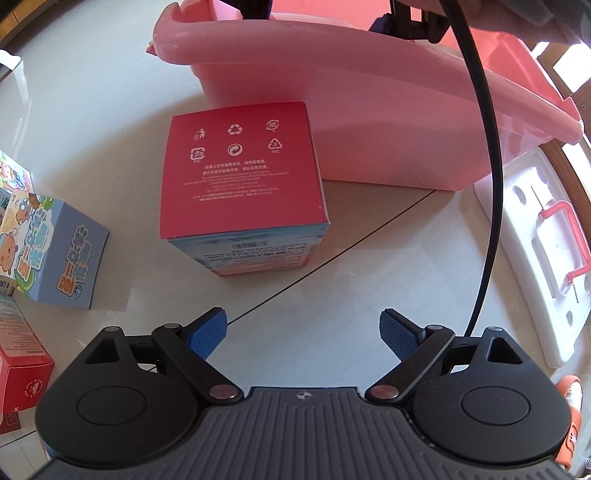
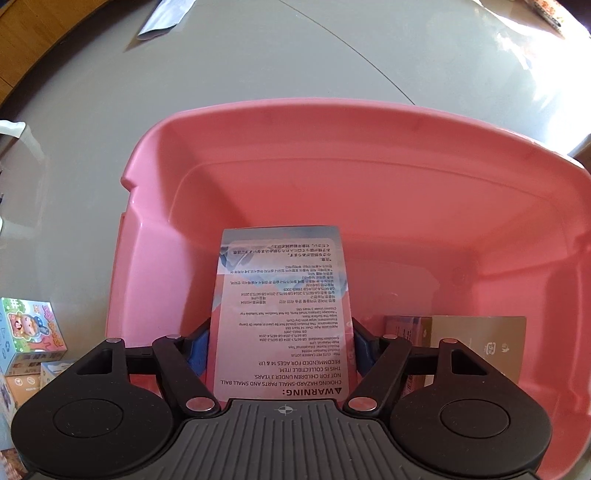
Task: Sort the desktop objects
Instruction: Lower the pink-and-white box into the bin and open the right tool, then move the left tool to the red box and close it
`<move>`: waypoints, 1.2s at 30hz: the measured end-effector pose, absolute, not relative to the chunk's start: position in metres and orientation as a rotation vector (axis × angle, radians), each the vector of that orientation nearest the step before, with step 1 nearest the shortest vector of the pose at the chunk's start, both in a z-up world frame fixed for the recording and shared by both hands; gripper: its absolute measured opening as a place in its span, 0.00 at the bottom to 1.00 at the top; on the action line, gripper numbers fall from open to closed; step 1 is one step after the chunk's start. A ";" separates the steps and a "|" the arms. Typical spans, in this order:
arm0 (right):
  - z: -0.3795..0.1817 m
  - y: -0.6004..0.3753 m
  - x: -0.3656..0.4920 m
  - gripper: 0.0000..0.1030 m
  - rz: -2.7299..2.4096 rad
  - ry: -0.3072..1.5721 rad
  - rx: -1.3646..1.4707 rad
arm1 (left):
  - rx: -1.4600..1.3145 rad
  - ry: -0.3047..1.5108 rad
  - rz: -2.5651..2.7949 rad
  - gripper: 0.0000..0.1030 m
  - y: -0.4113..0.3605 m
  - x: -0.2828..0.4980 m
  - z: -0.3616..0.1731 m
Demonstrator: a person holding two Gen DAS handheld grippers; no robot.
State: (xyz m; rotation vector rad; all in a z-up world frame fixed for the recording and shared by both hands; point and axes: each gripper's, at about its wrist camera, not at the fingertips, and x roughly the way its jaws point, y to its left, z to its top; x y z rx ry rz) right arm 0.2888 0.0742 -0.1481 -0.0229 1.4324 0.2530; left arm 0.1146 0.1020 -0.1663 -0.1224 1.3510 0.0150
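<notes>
My right gripper (image 2: 280, 350) is shut on a pale toy box (image 2: 282, 314) printed with warning text and holds it over the inside of the pink bin (image 2: 369, 122). A tan box (image 2: 480, 343) lies in the bin at the lower right. My left gripper (image 1: 303, 332) is open and empty above the table, just short of a red-topped box (image 1: 243, 170) that stands against the outside of the pink bin (image 1: 369, 74). The right gripper's body (image 1: 413, 22) shows at the top over the bin.
A blue cartoon box (image 1: 62, 254) and a red box (image 1: 22, 369) stand at the left. A white lid with a red handle (image 1: 546, 236) lies at the right. More small cartoon boxes (image 2: 33, 332) sit left of the bin. A black cable (image 1: 487, 166) hangs across the right.
</notes>
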 end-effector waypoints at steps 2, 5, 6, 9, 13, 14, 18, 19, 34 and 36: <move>-0.151 0.073 0.287 0.65 0.247 1.436 -0.030 | -0.114 1.349 0.012 0.89 0.101 0.115 -0.166; -0.154 0.074 0.286 0.66 0.245 1.437 -0.039 | -0.106 1.350 0.013 0.89 0.102 0.115 -0.165; -0.155 0.074 0.287 0.66 0.244 1.437 -0.039 | -0.106 1.350 0.014 0.89 0.102 0.116 -0.165; -0.153 0.074 0.289 0.68 0.247 1.431 -0.032 | -0.098 1.351 0.024 0.89 0.103 0.116 -0.165; -0.139 0.064 0.282 0.73 0.263 1.383 -0.002 | -0.090 1.344 0.039 0.89 0.105 0.115 -0.160; -0.133 0.059 0.278 0.74 0.272 1.368 0.008 | -0.085 1.339 0.044 0.89 0.106 0.114 -0.157; -0.103 0.037 0.256 0.75 0.305 1.308 0.054 | -0.062 1.317 0.071 0.89 0.110 0.105 -0.145; -0.095 0.030 0.249 0.75 0.304 1.295 0.068 | -0.056 1.310 0.077 0.89 0.109 0.101 -0.141; 0.003 -0.115 0.074 0.99 0.443 1.189 0.599 | -0.038 1.218 0.144 0.89 0.090 0.050 -0.075; 0.000 -0.117 0.046 0.99 0.423 1.265 0.561 | -0.045 1.204 0.131 0.89 0.082 0.041 -0.073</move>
